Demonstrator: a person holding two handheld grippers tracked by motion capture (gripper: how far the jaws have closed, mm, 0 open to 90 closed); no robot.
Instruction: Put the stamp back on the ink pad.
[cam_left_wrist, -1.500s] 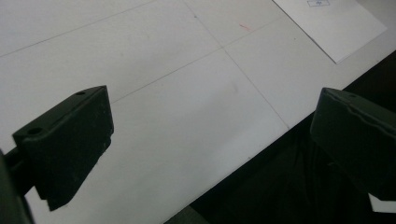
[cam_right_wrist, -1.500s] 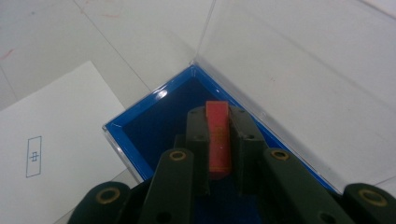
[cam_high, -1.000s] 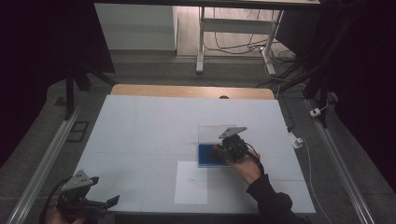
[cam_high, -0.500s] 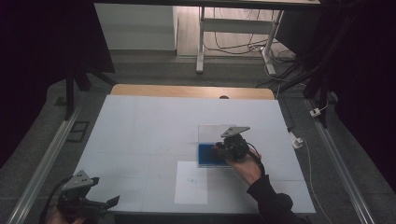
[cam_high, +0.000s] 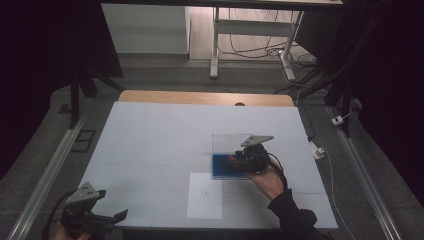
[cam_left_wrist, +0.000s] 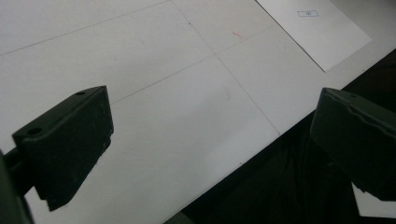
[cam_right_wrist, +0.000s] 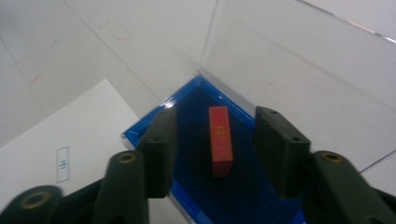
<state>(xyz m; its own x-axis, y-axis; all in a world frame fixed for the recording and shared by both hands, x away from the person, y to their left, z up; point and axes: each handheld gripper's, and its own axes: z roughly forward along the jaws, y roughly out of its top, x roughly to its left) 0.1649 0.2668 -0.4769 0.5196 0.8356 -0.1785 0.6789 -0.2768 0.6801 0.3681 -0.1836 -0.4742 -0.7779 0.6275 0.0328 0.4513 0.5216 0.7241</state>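
Your right hand-held gripper (cam_right_wrist: 212, 154) has just been opening, jaws apart around the red block (cam_right_wrist: 220, 140) without pressing it; lift straight or you'll knock the clear box (cam_right_wrist: 299, 70)

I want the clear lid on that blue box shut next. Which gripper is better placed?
Probably the right gripper: it hovers over the blue box, jaws just opened off the red block. The left gripper sits at the near-left edge.
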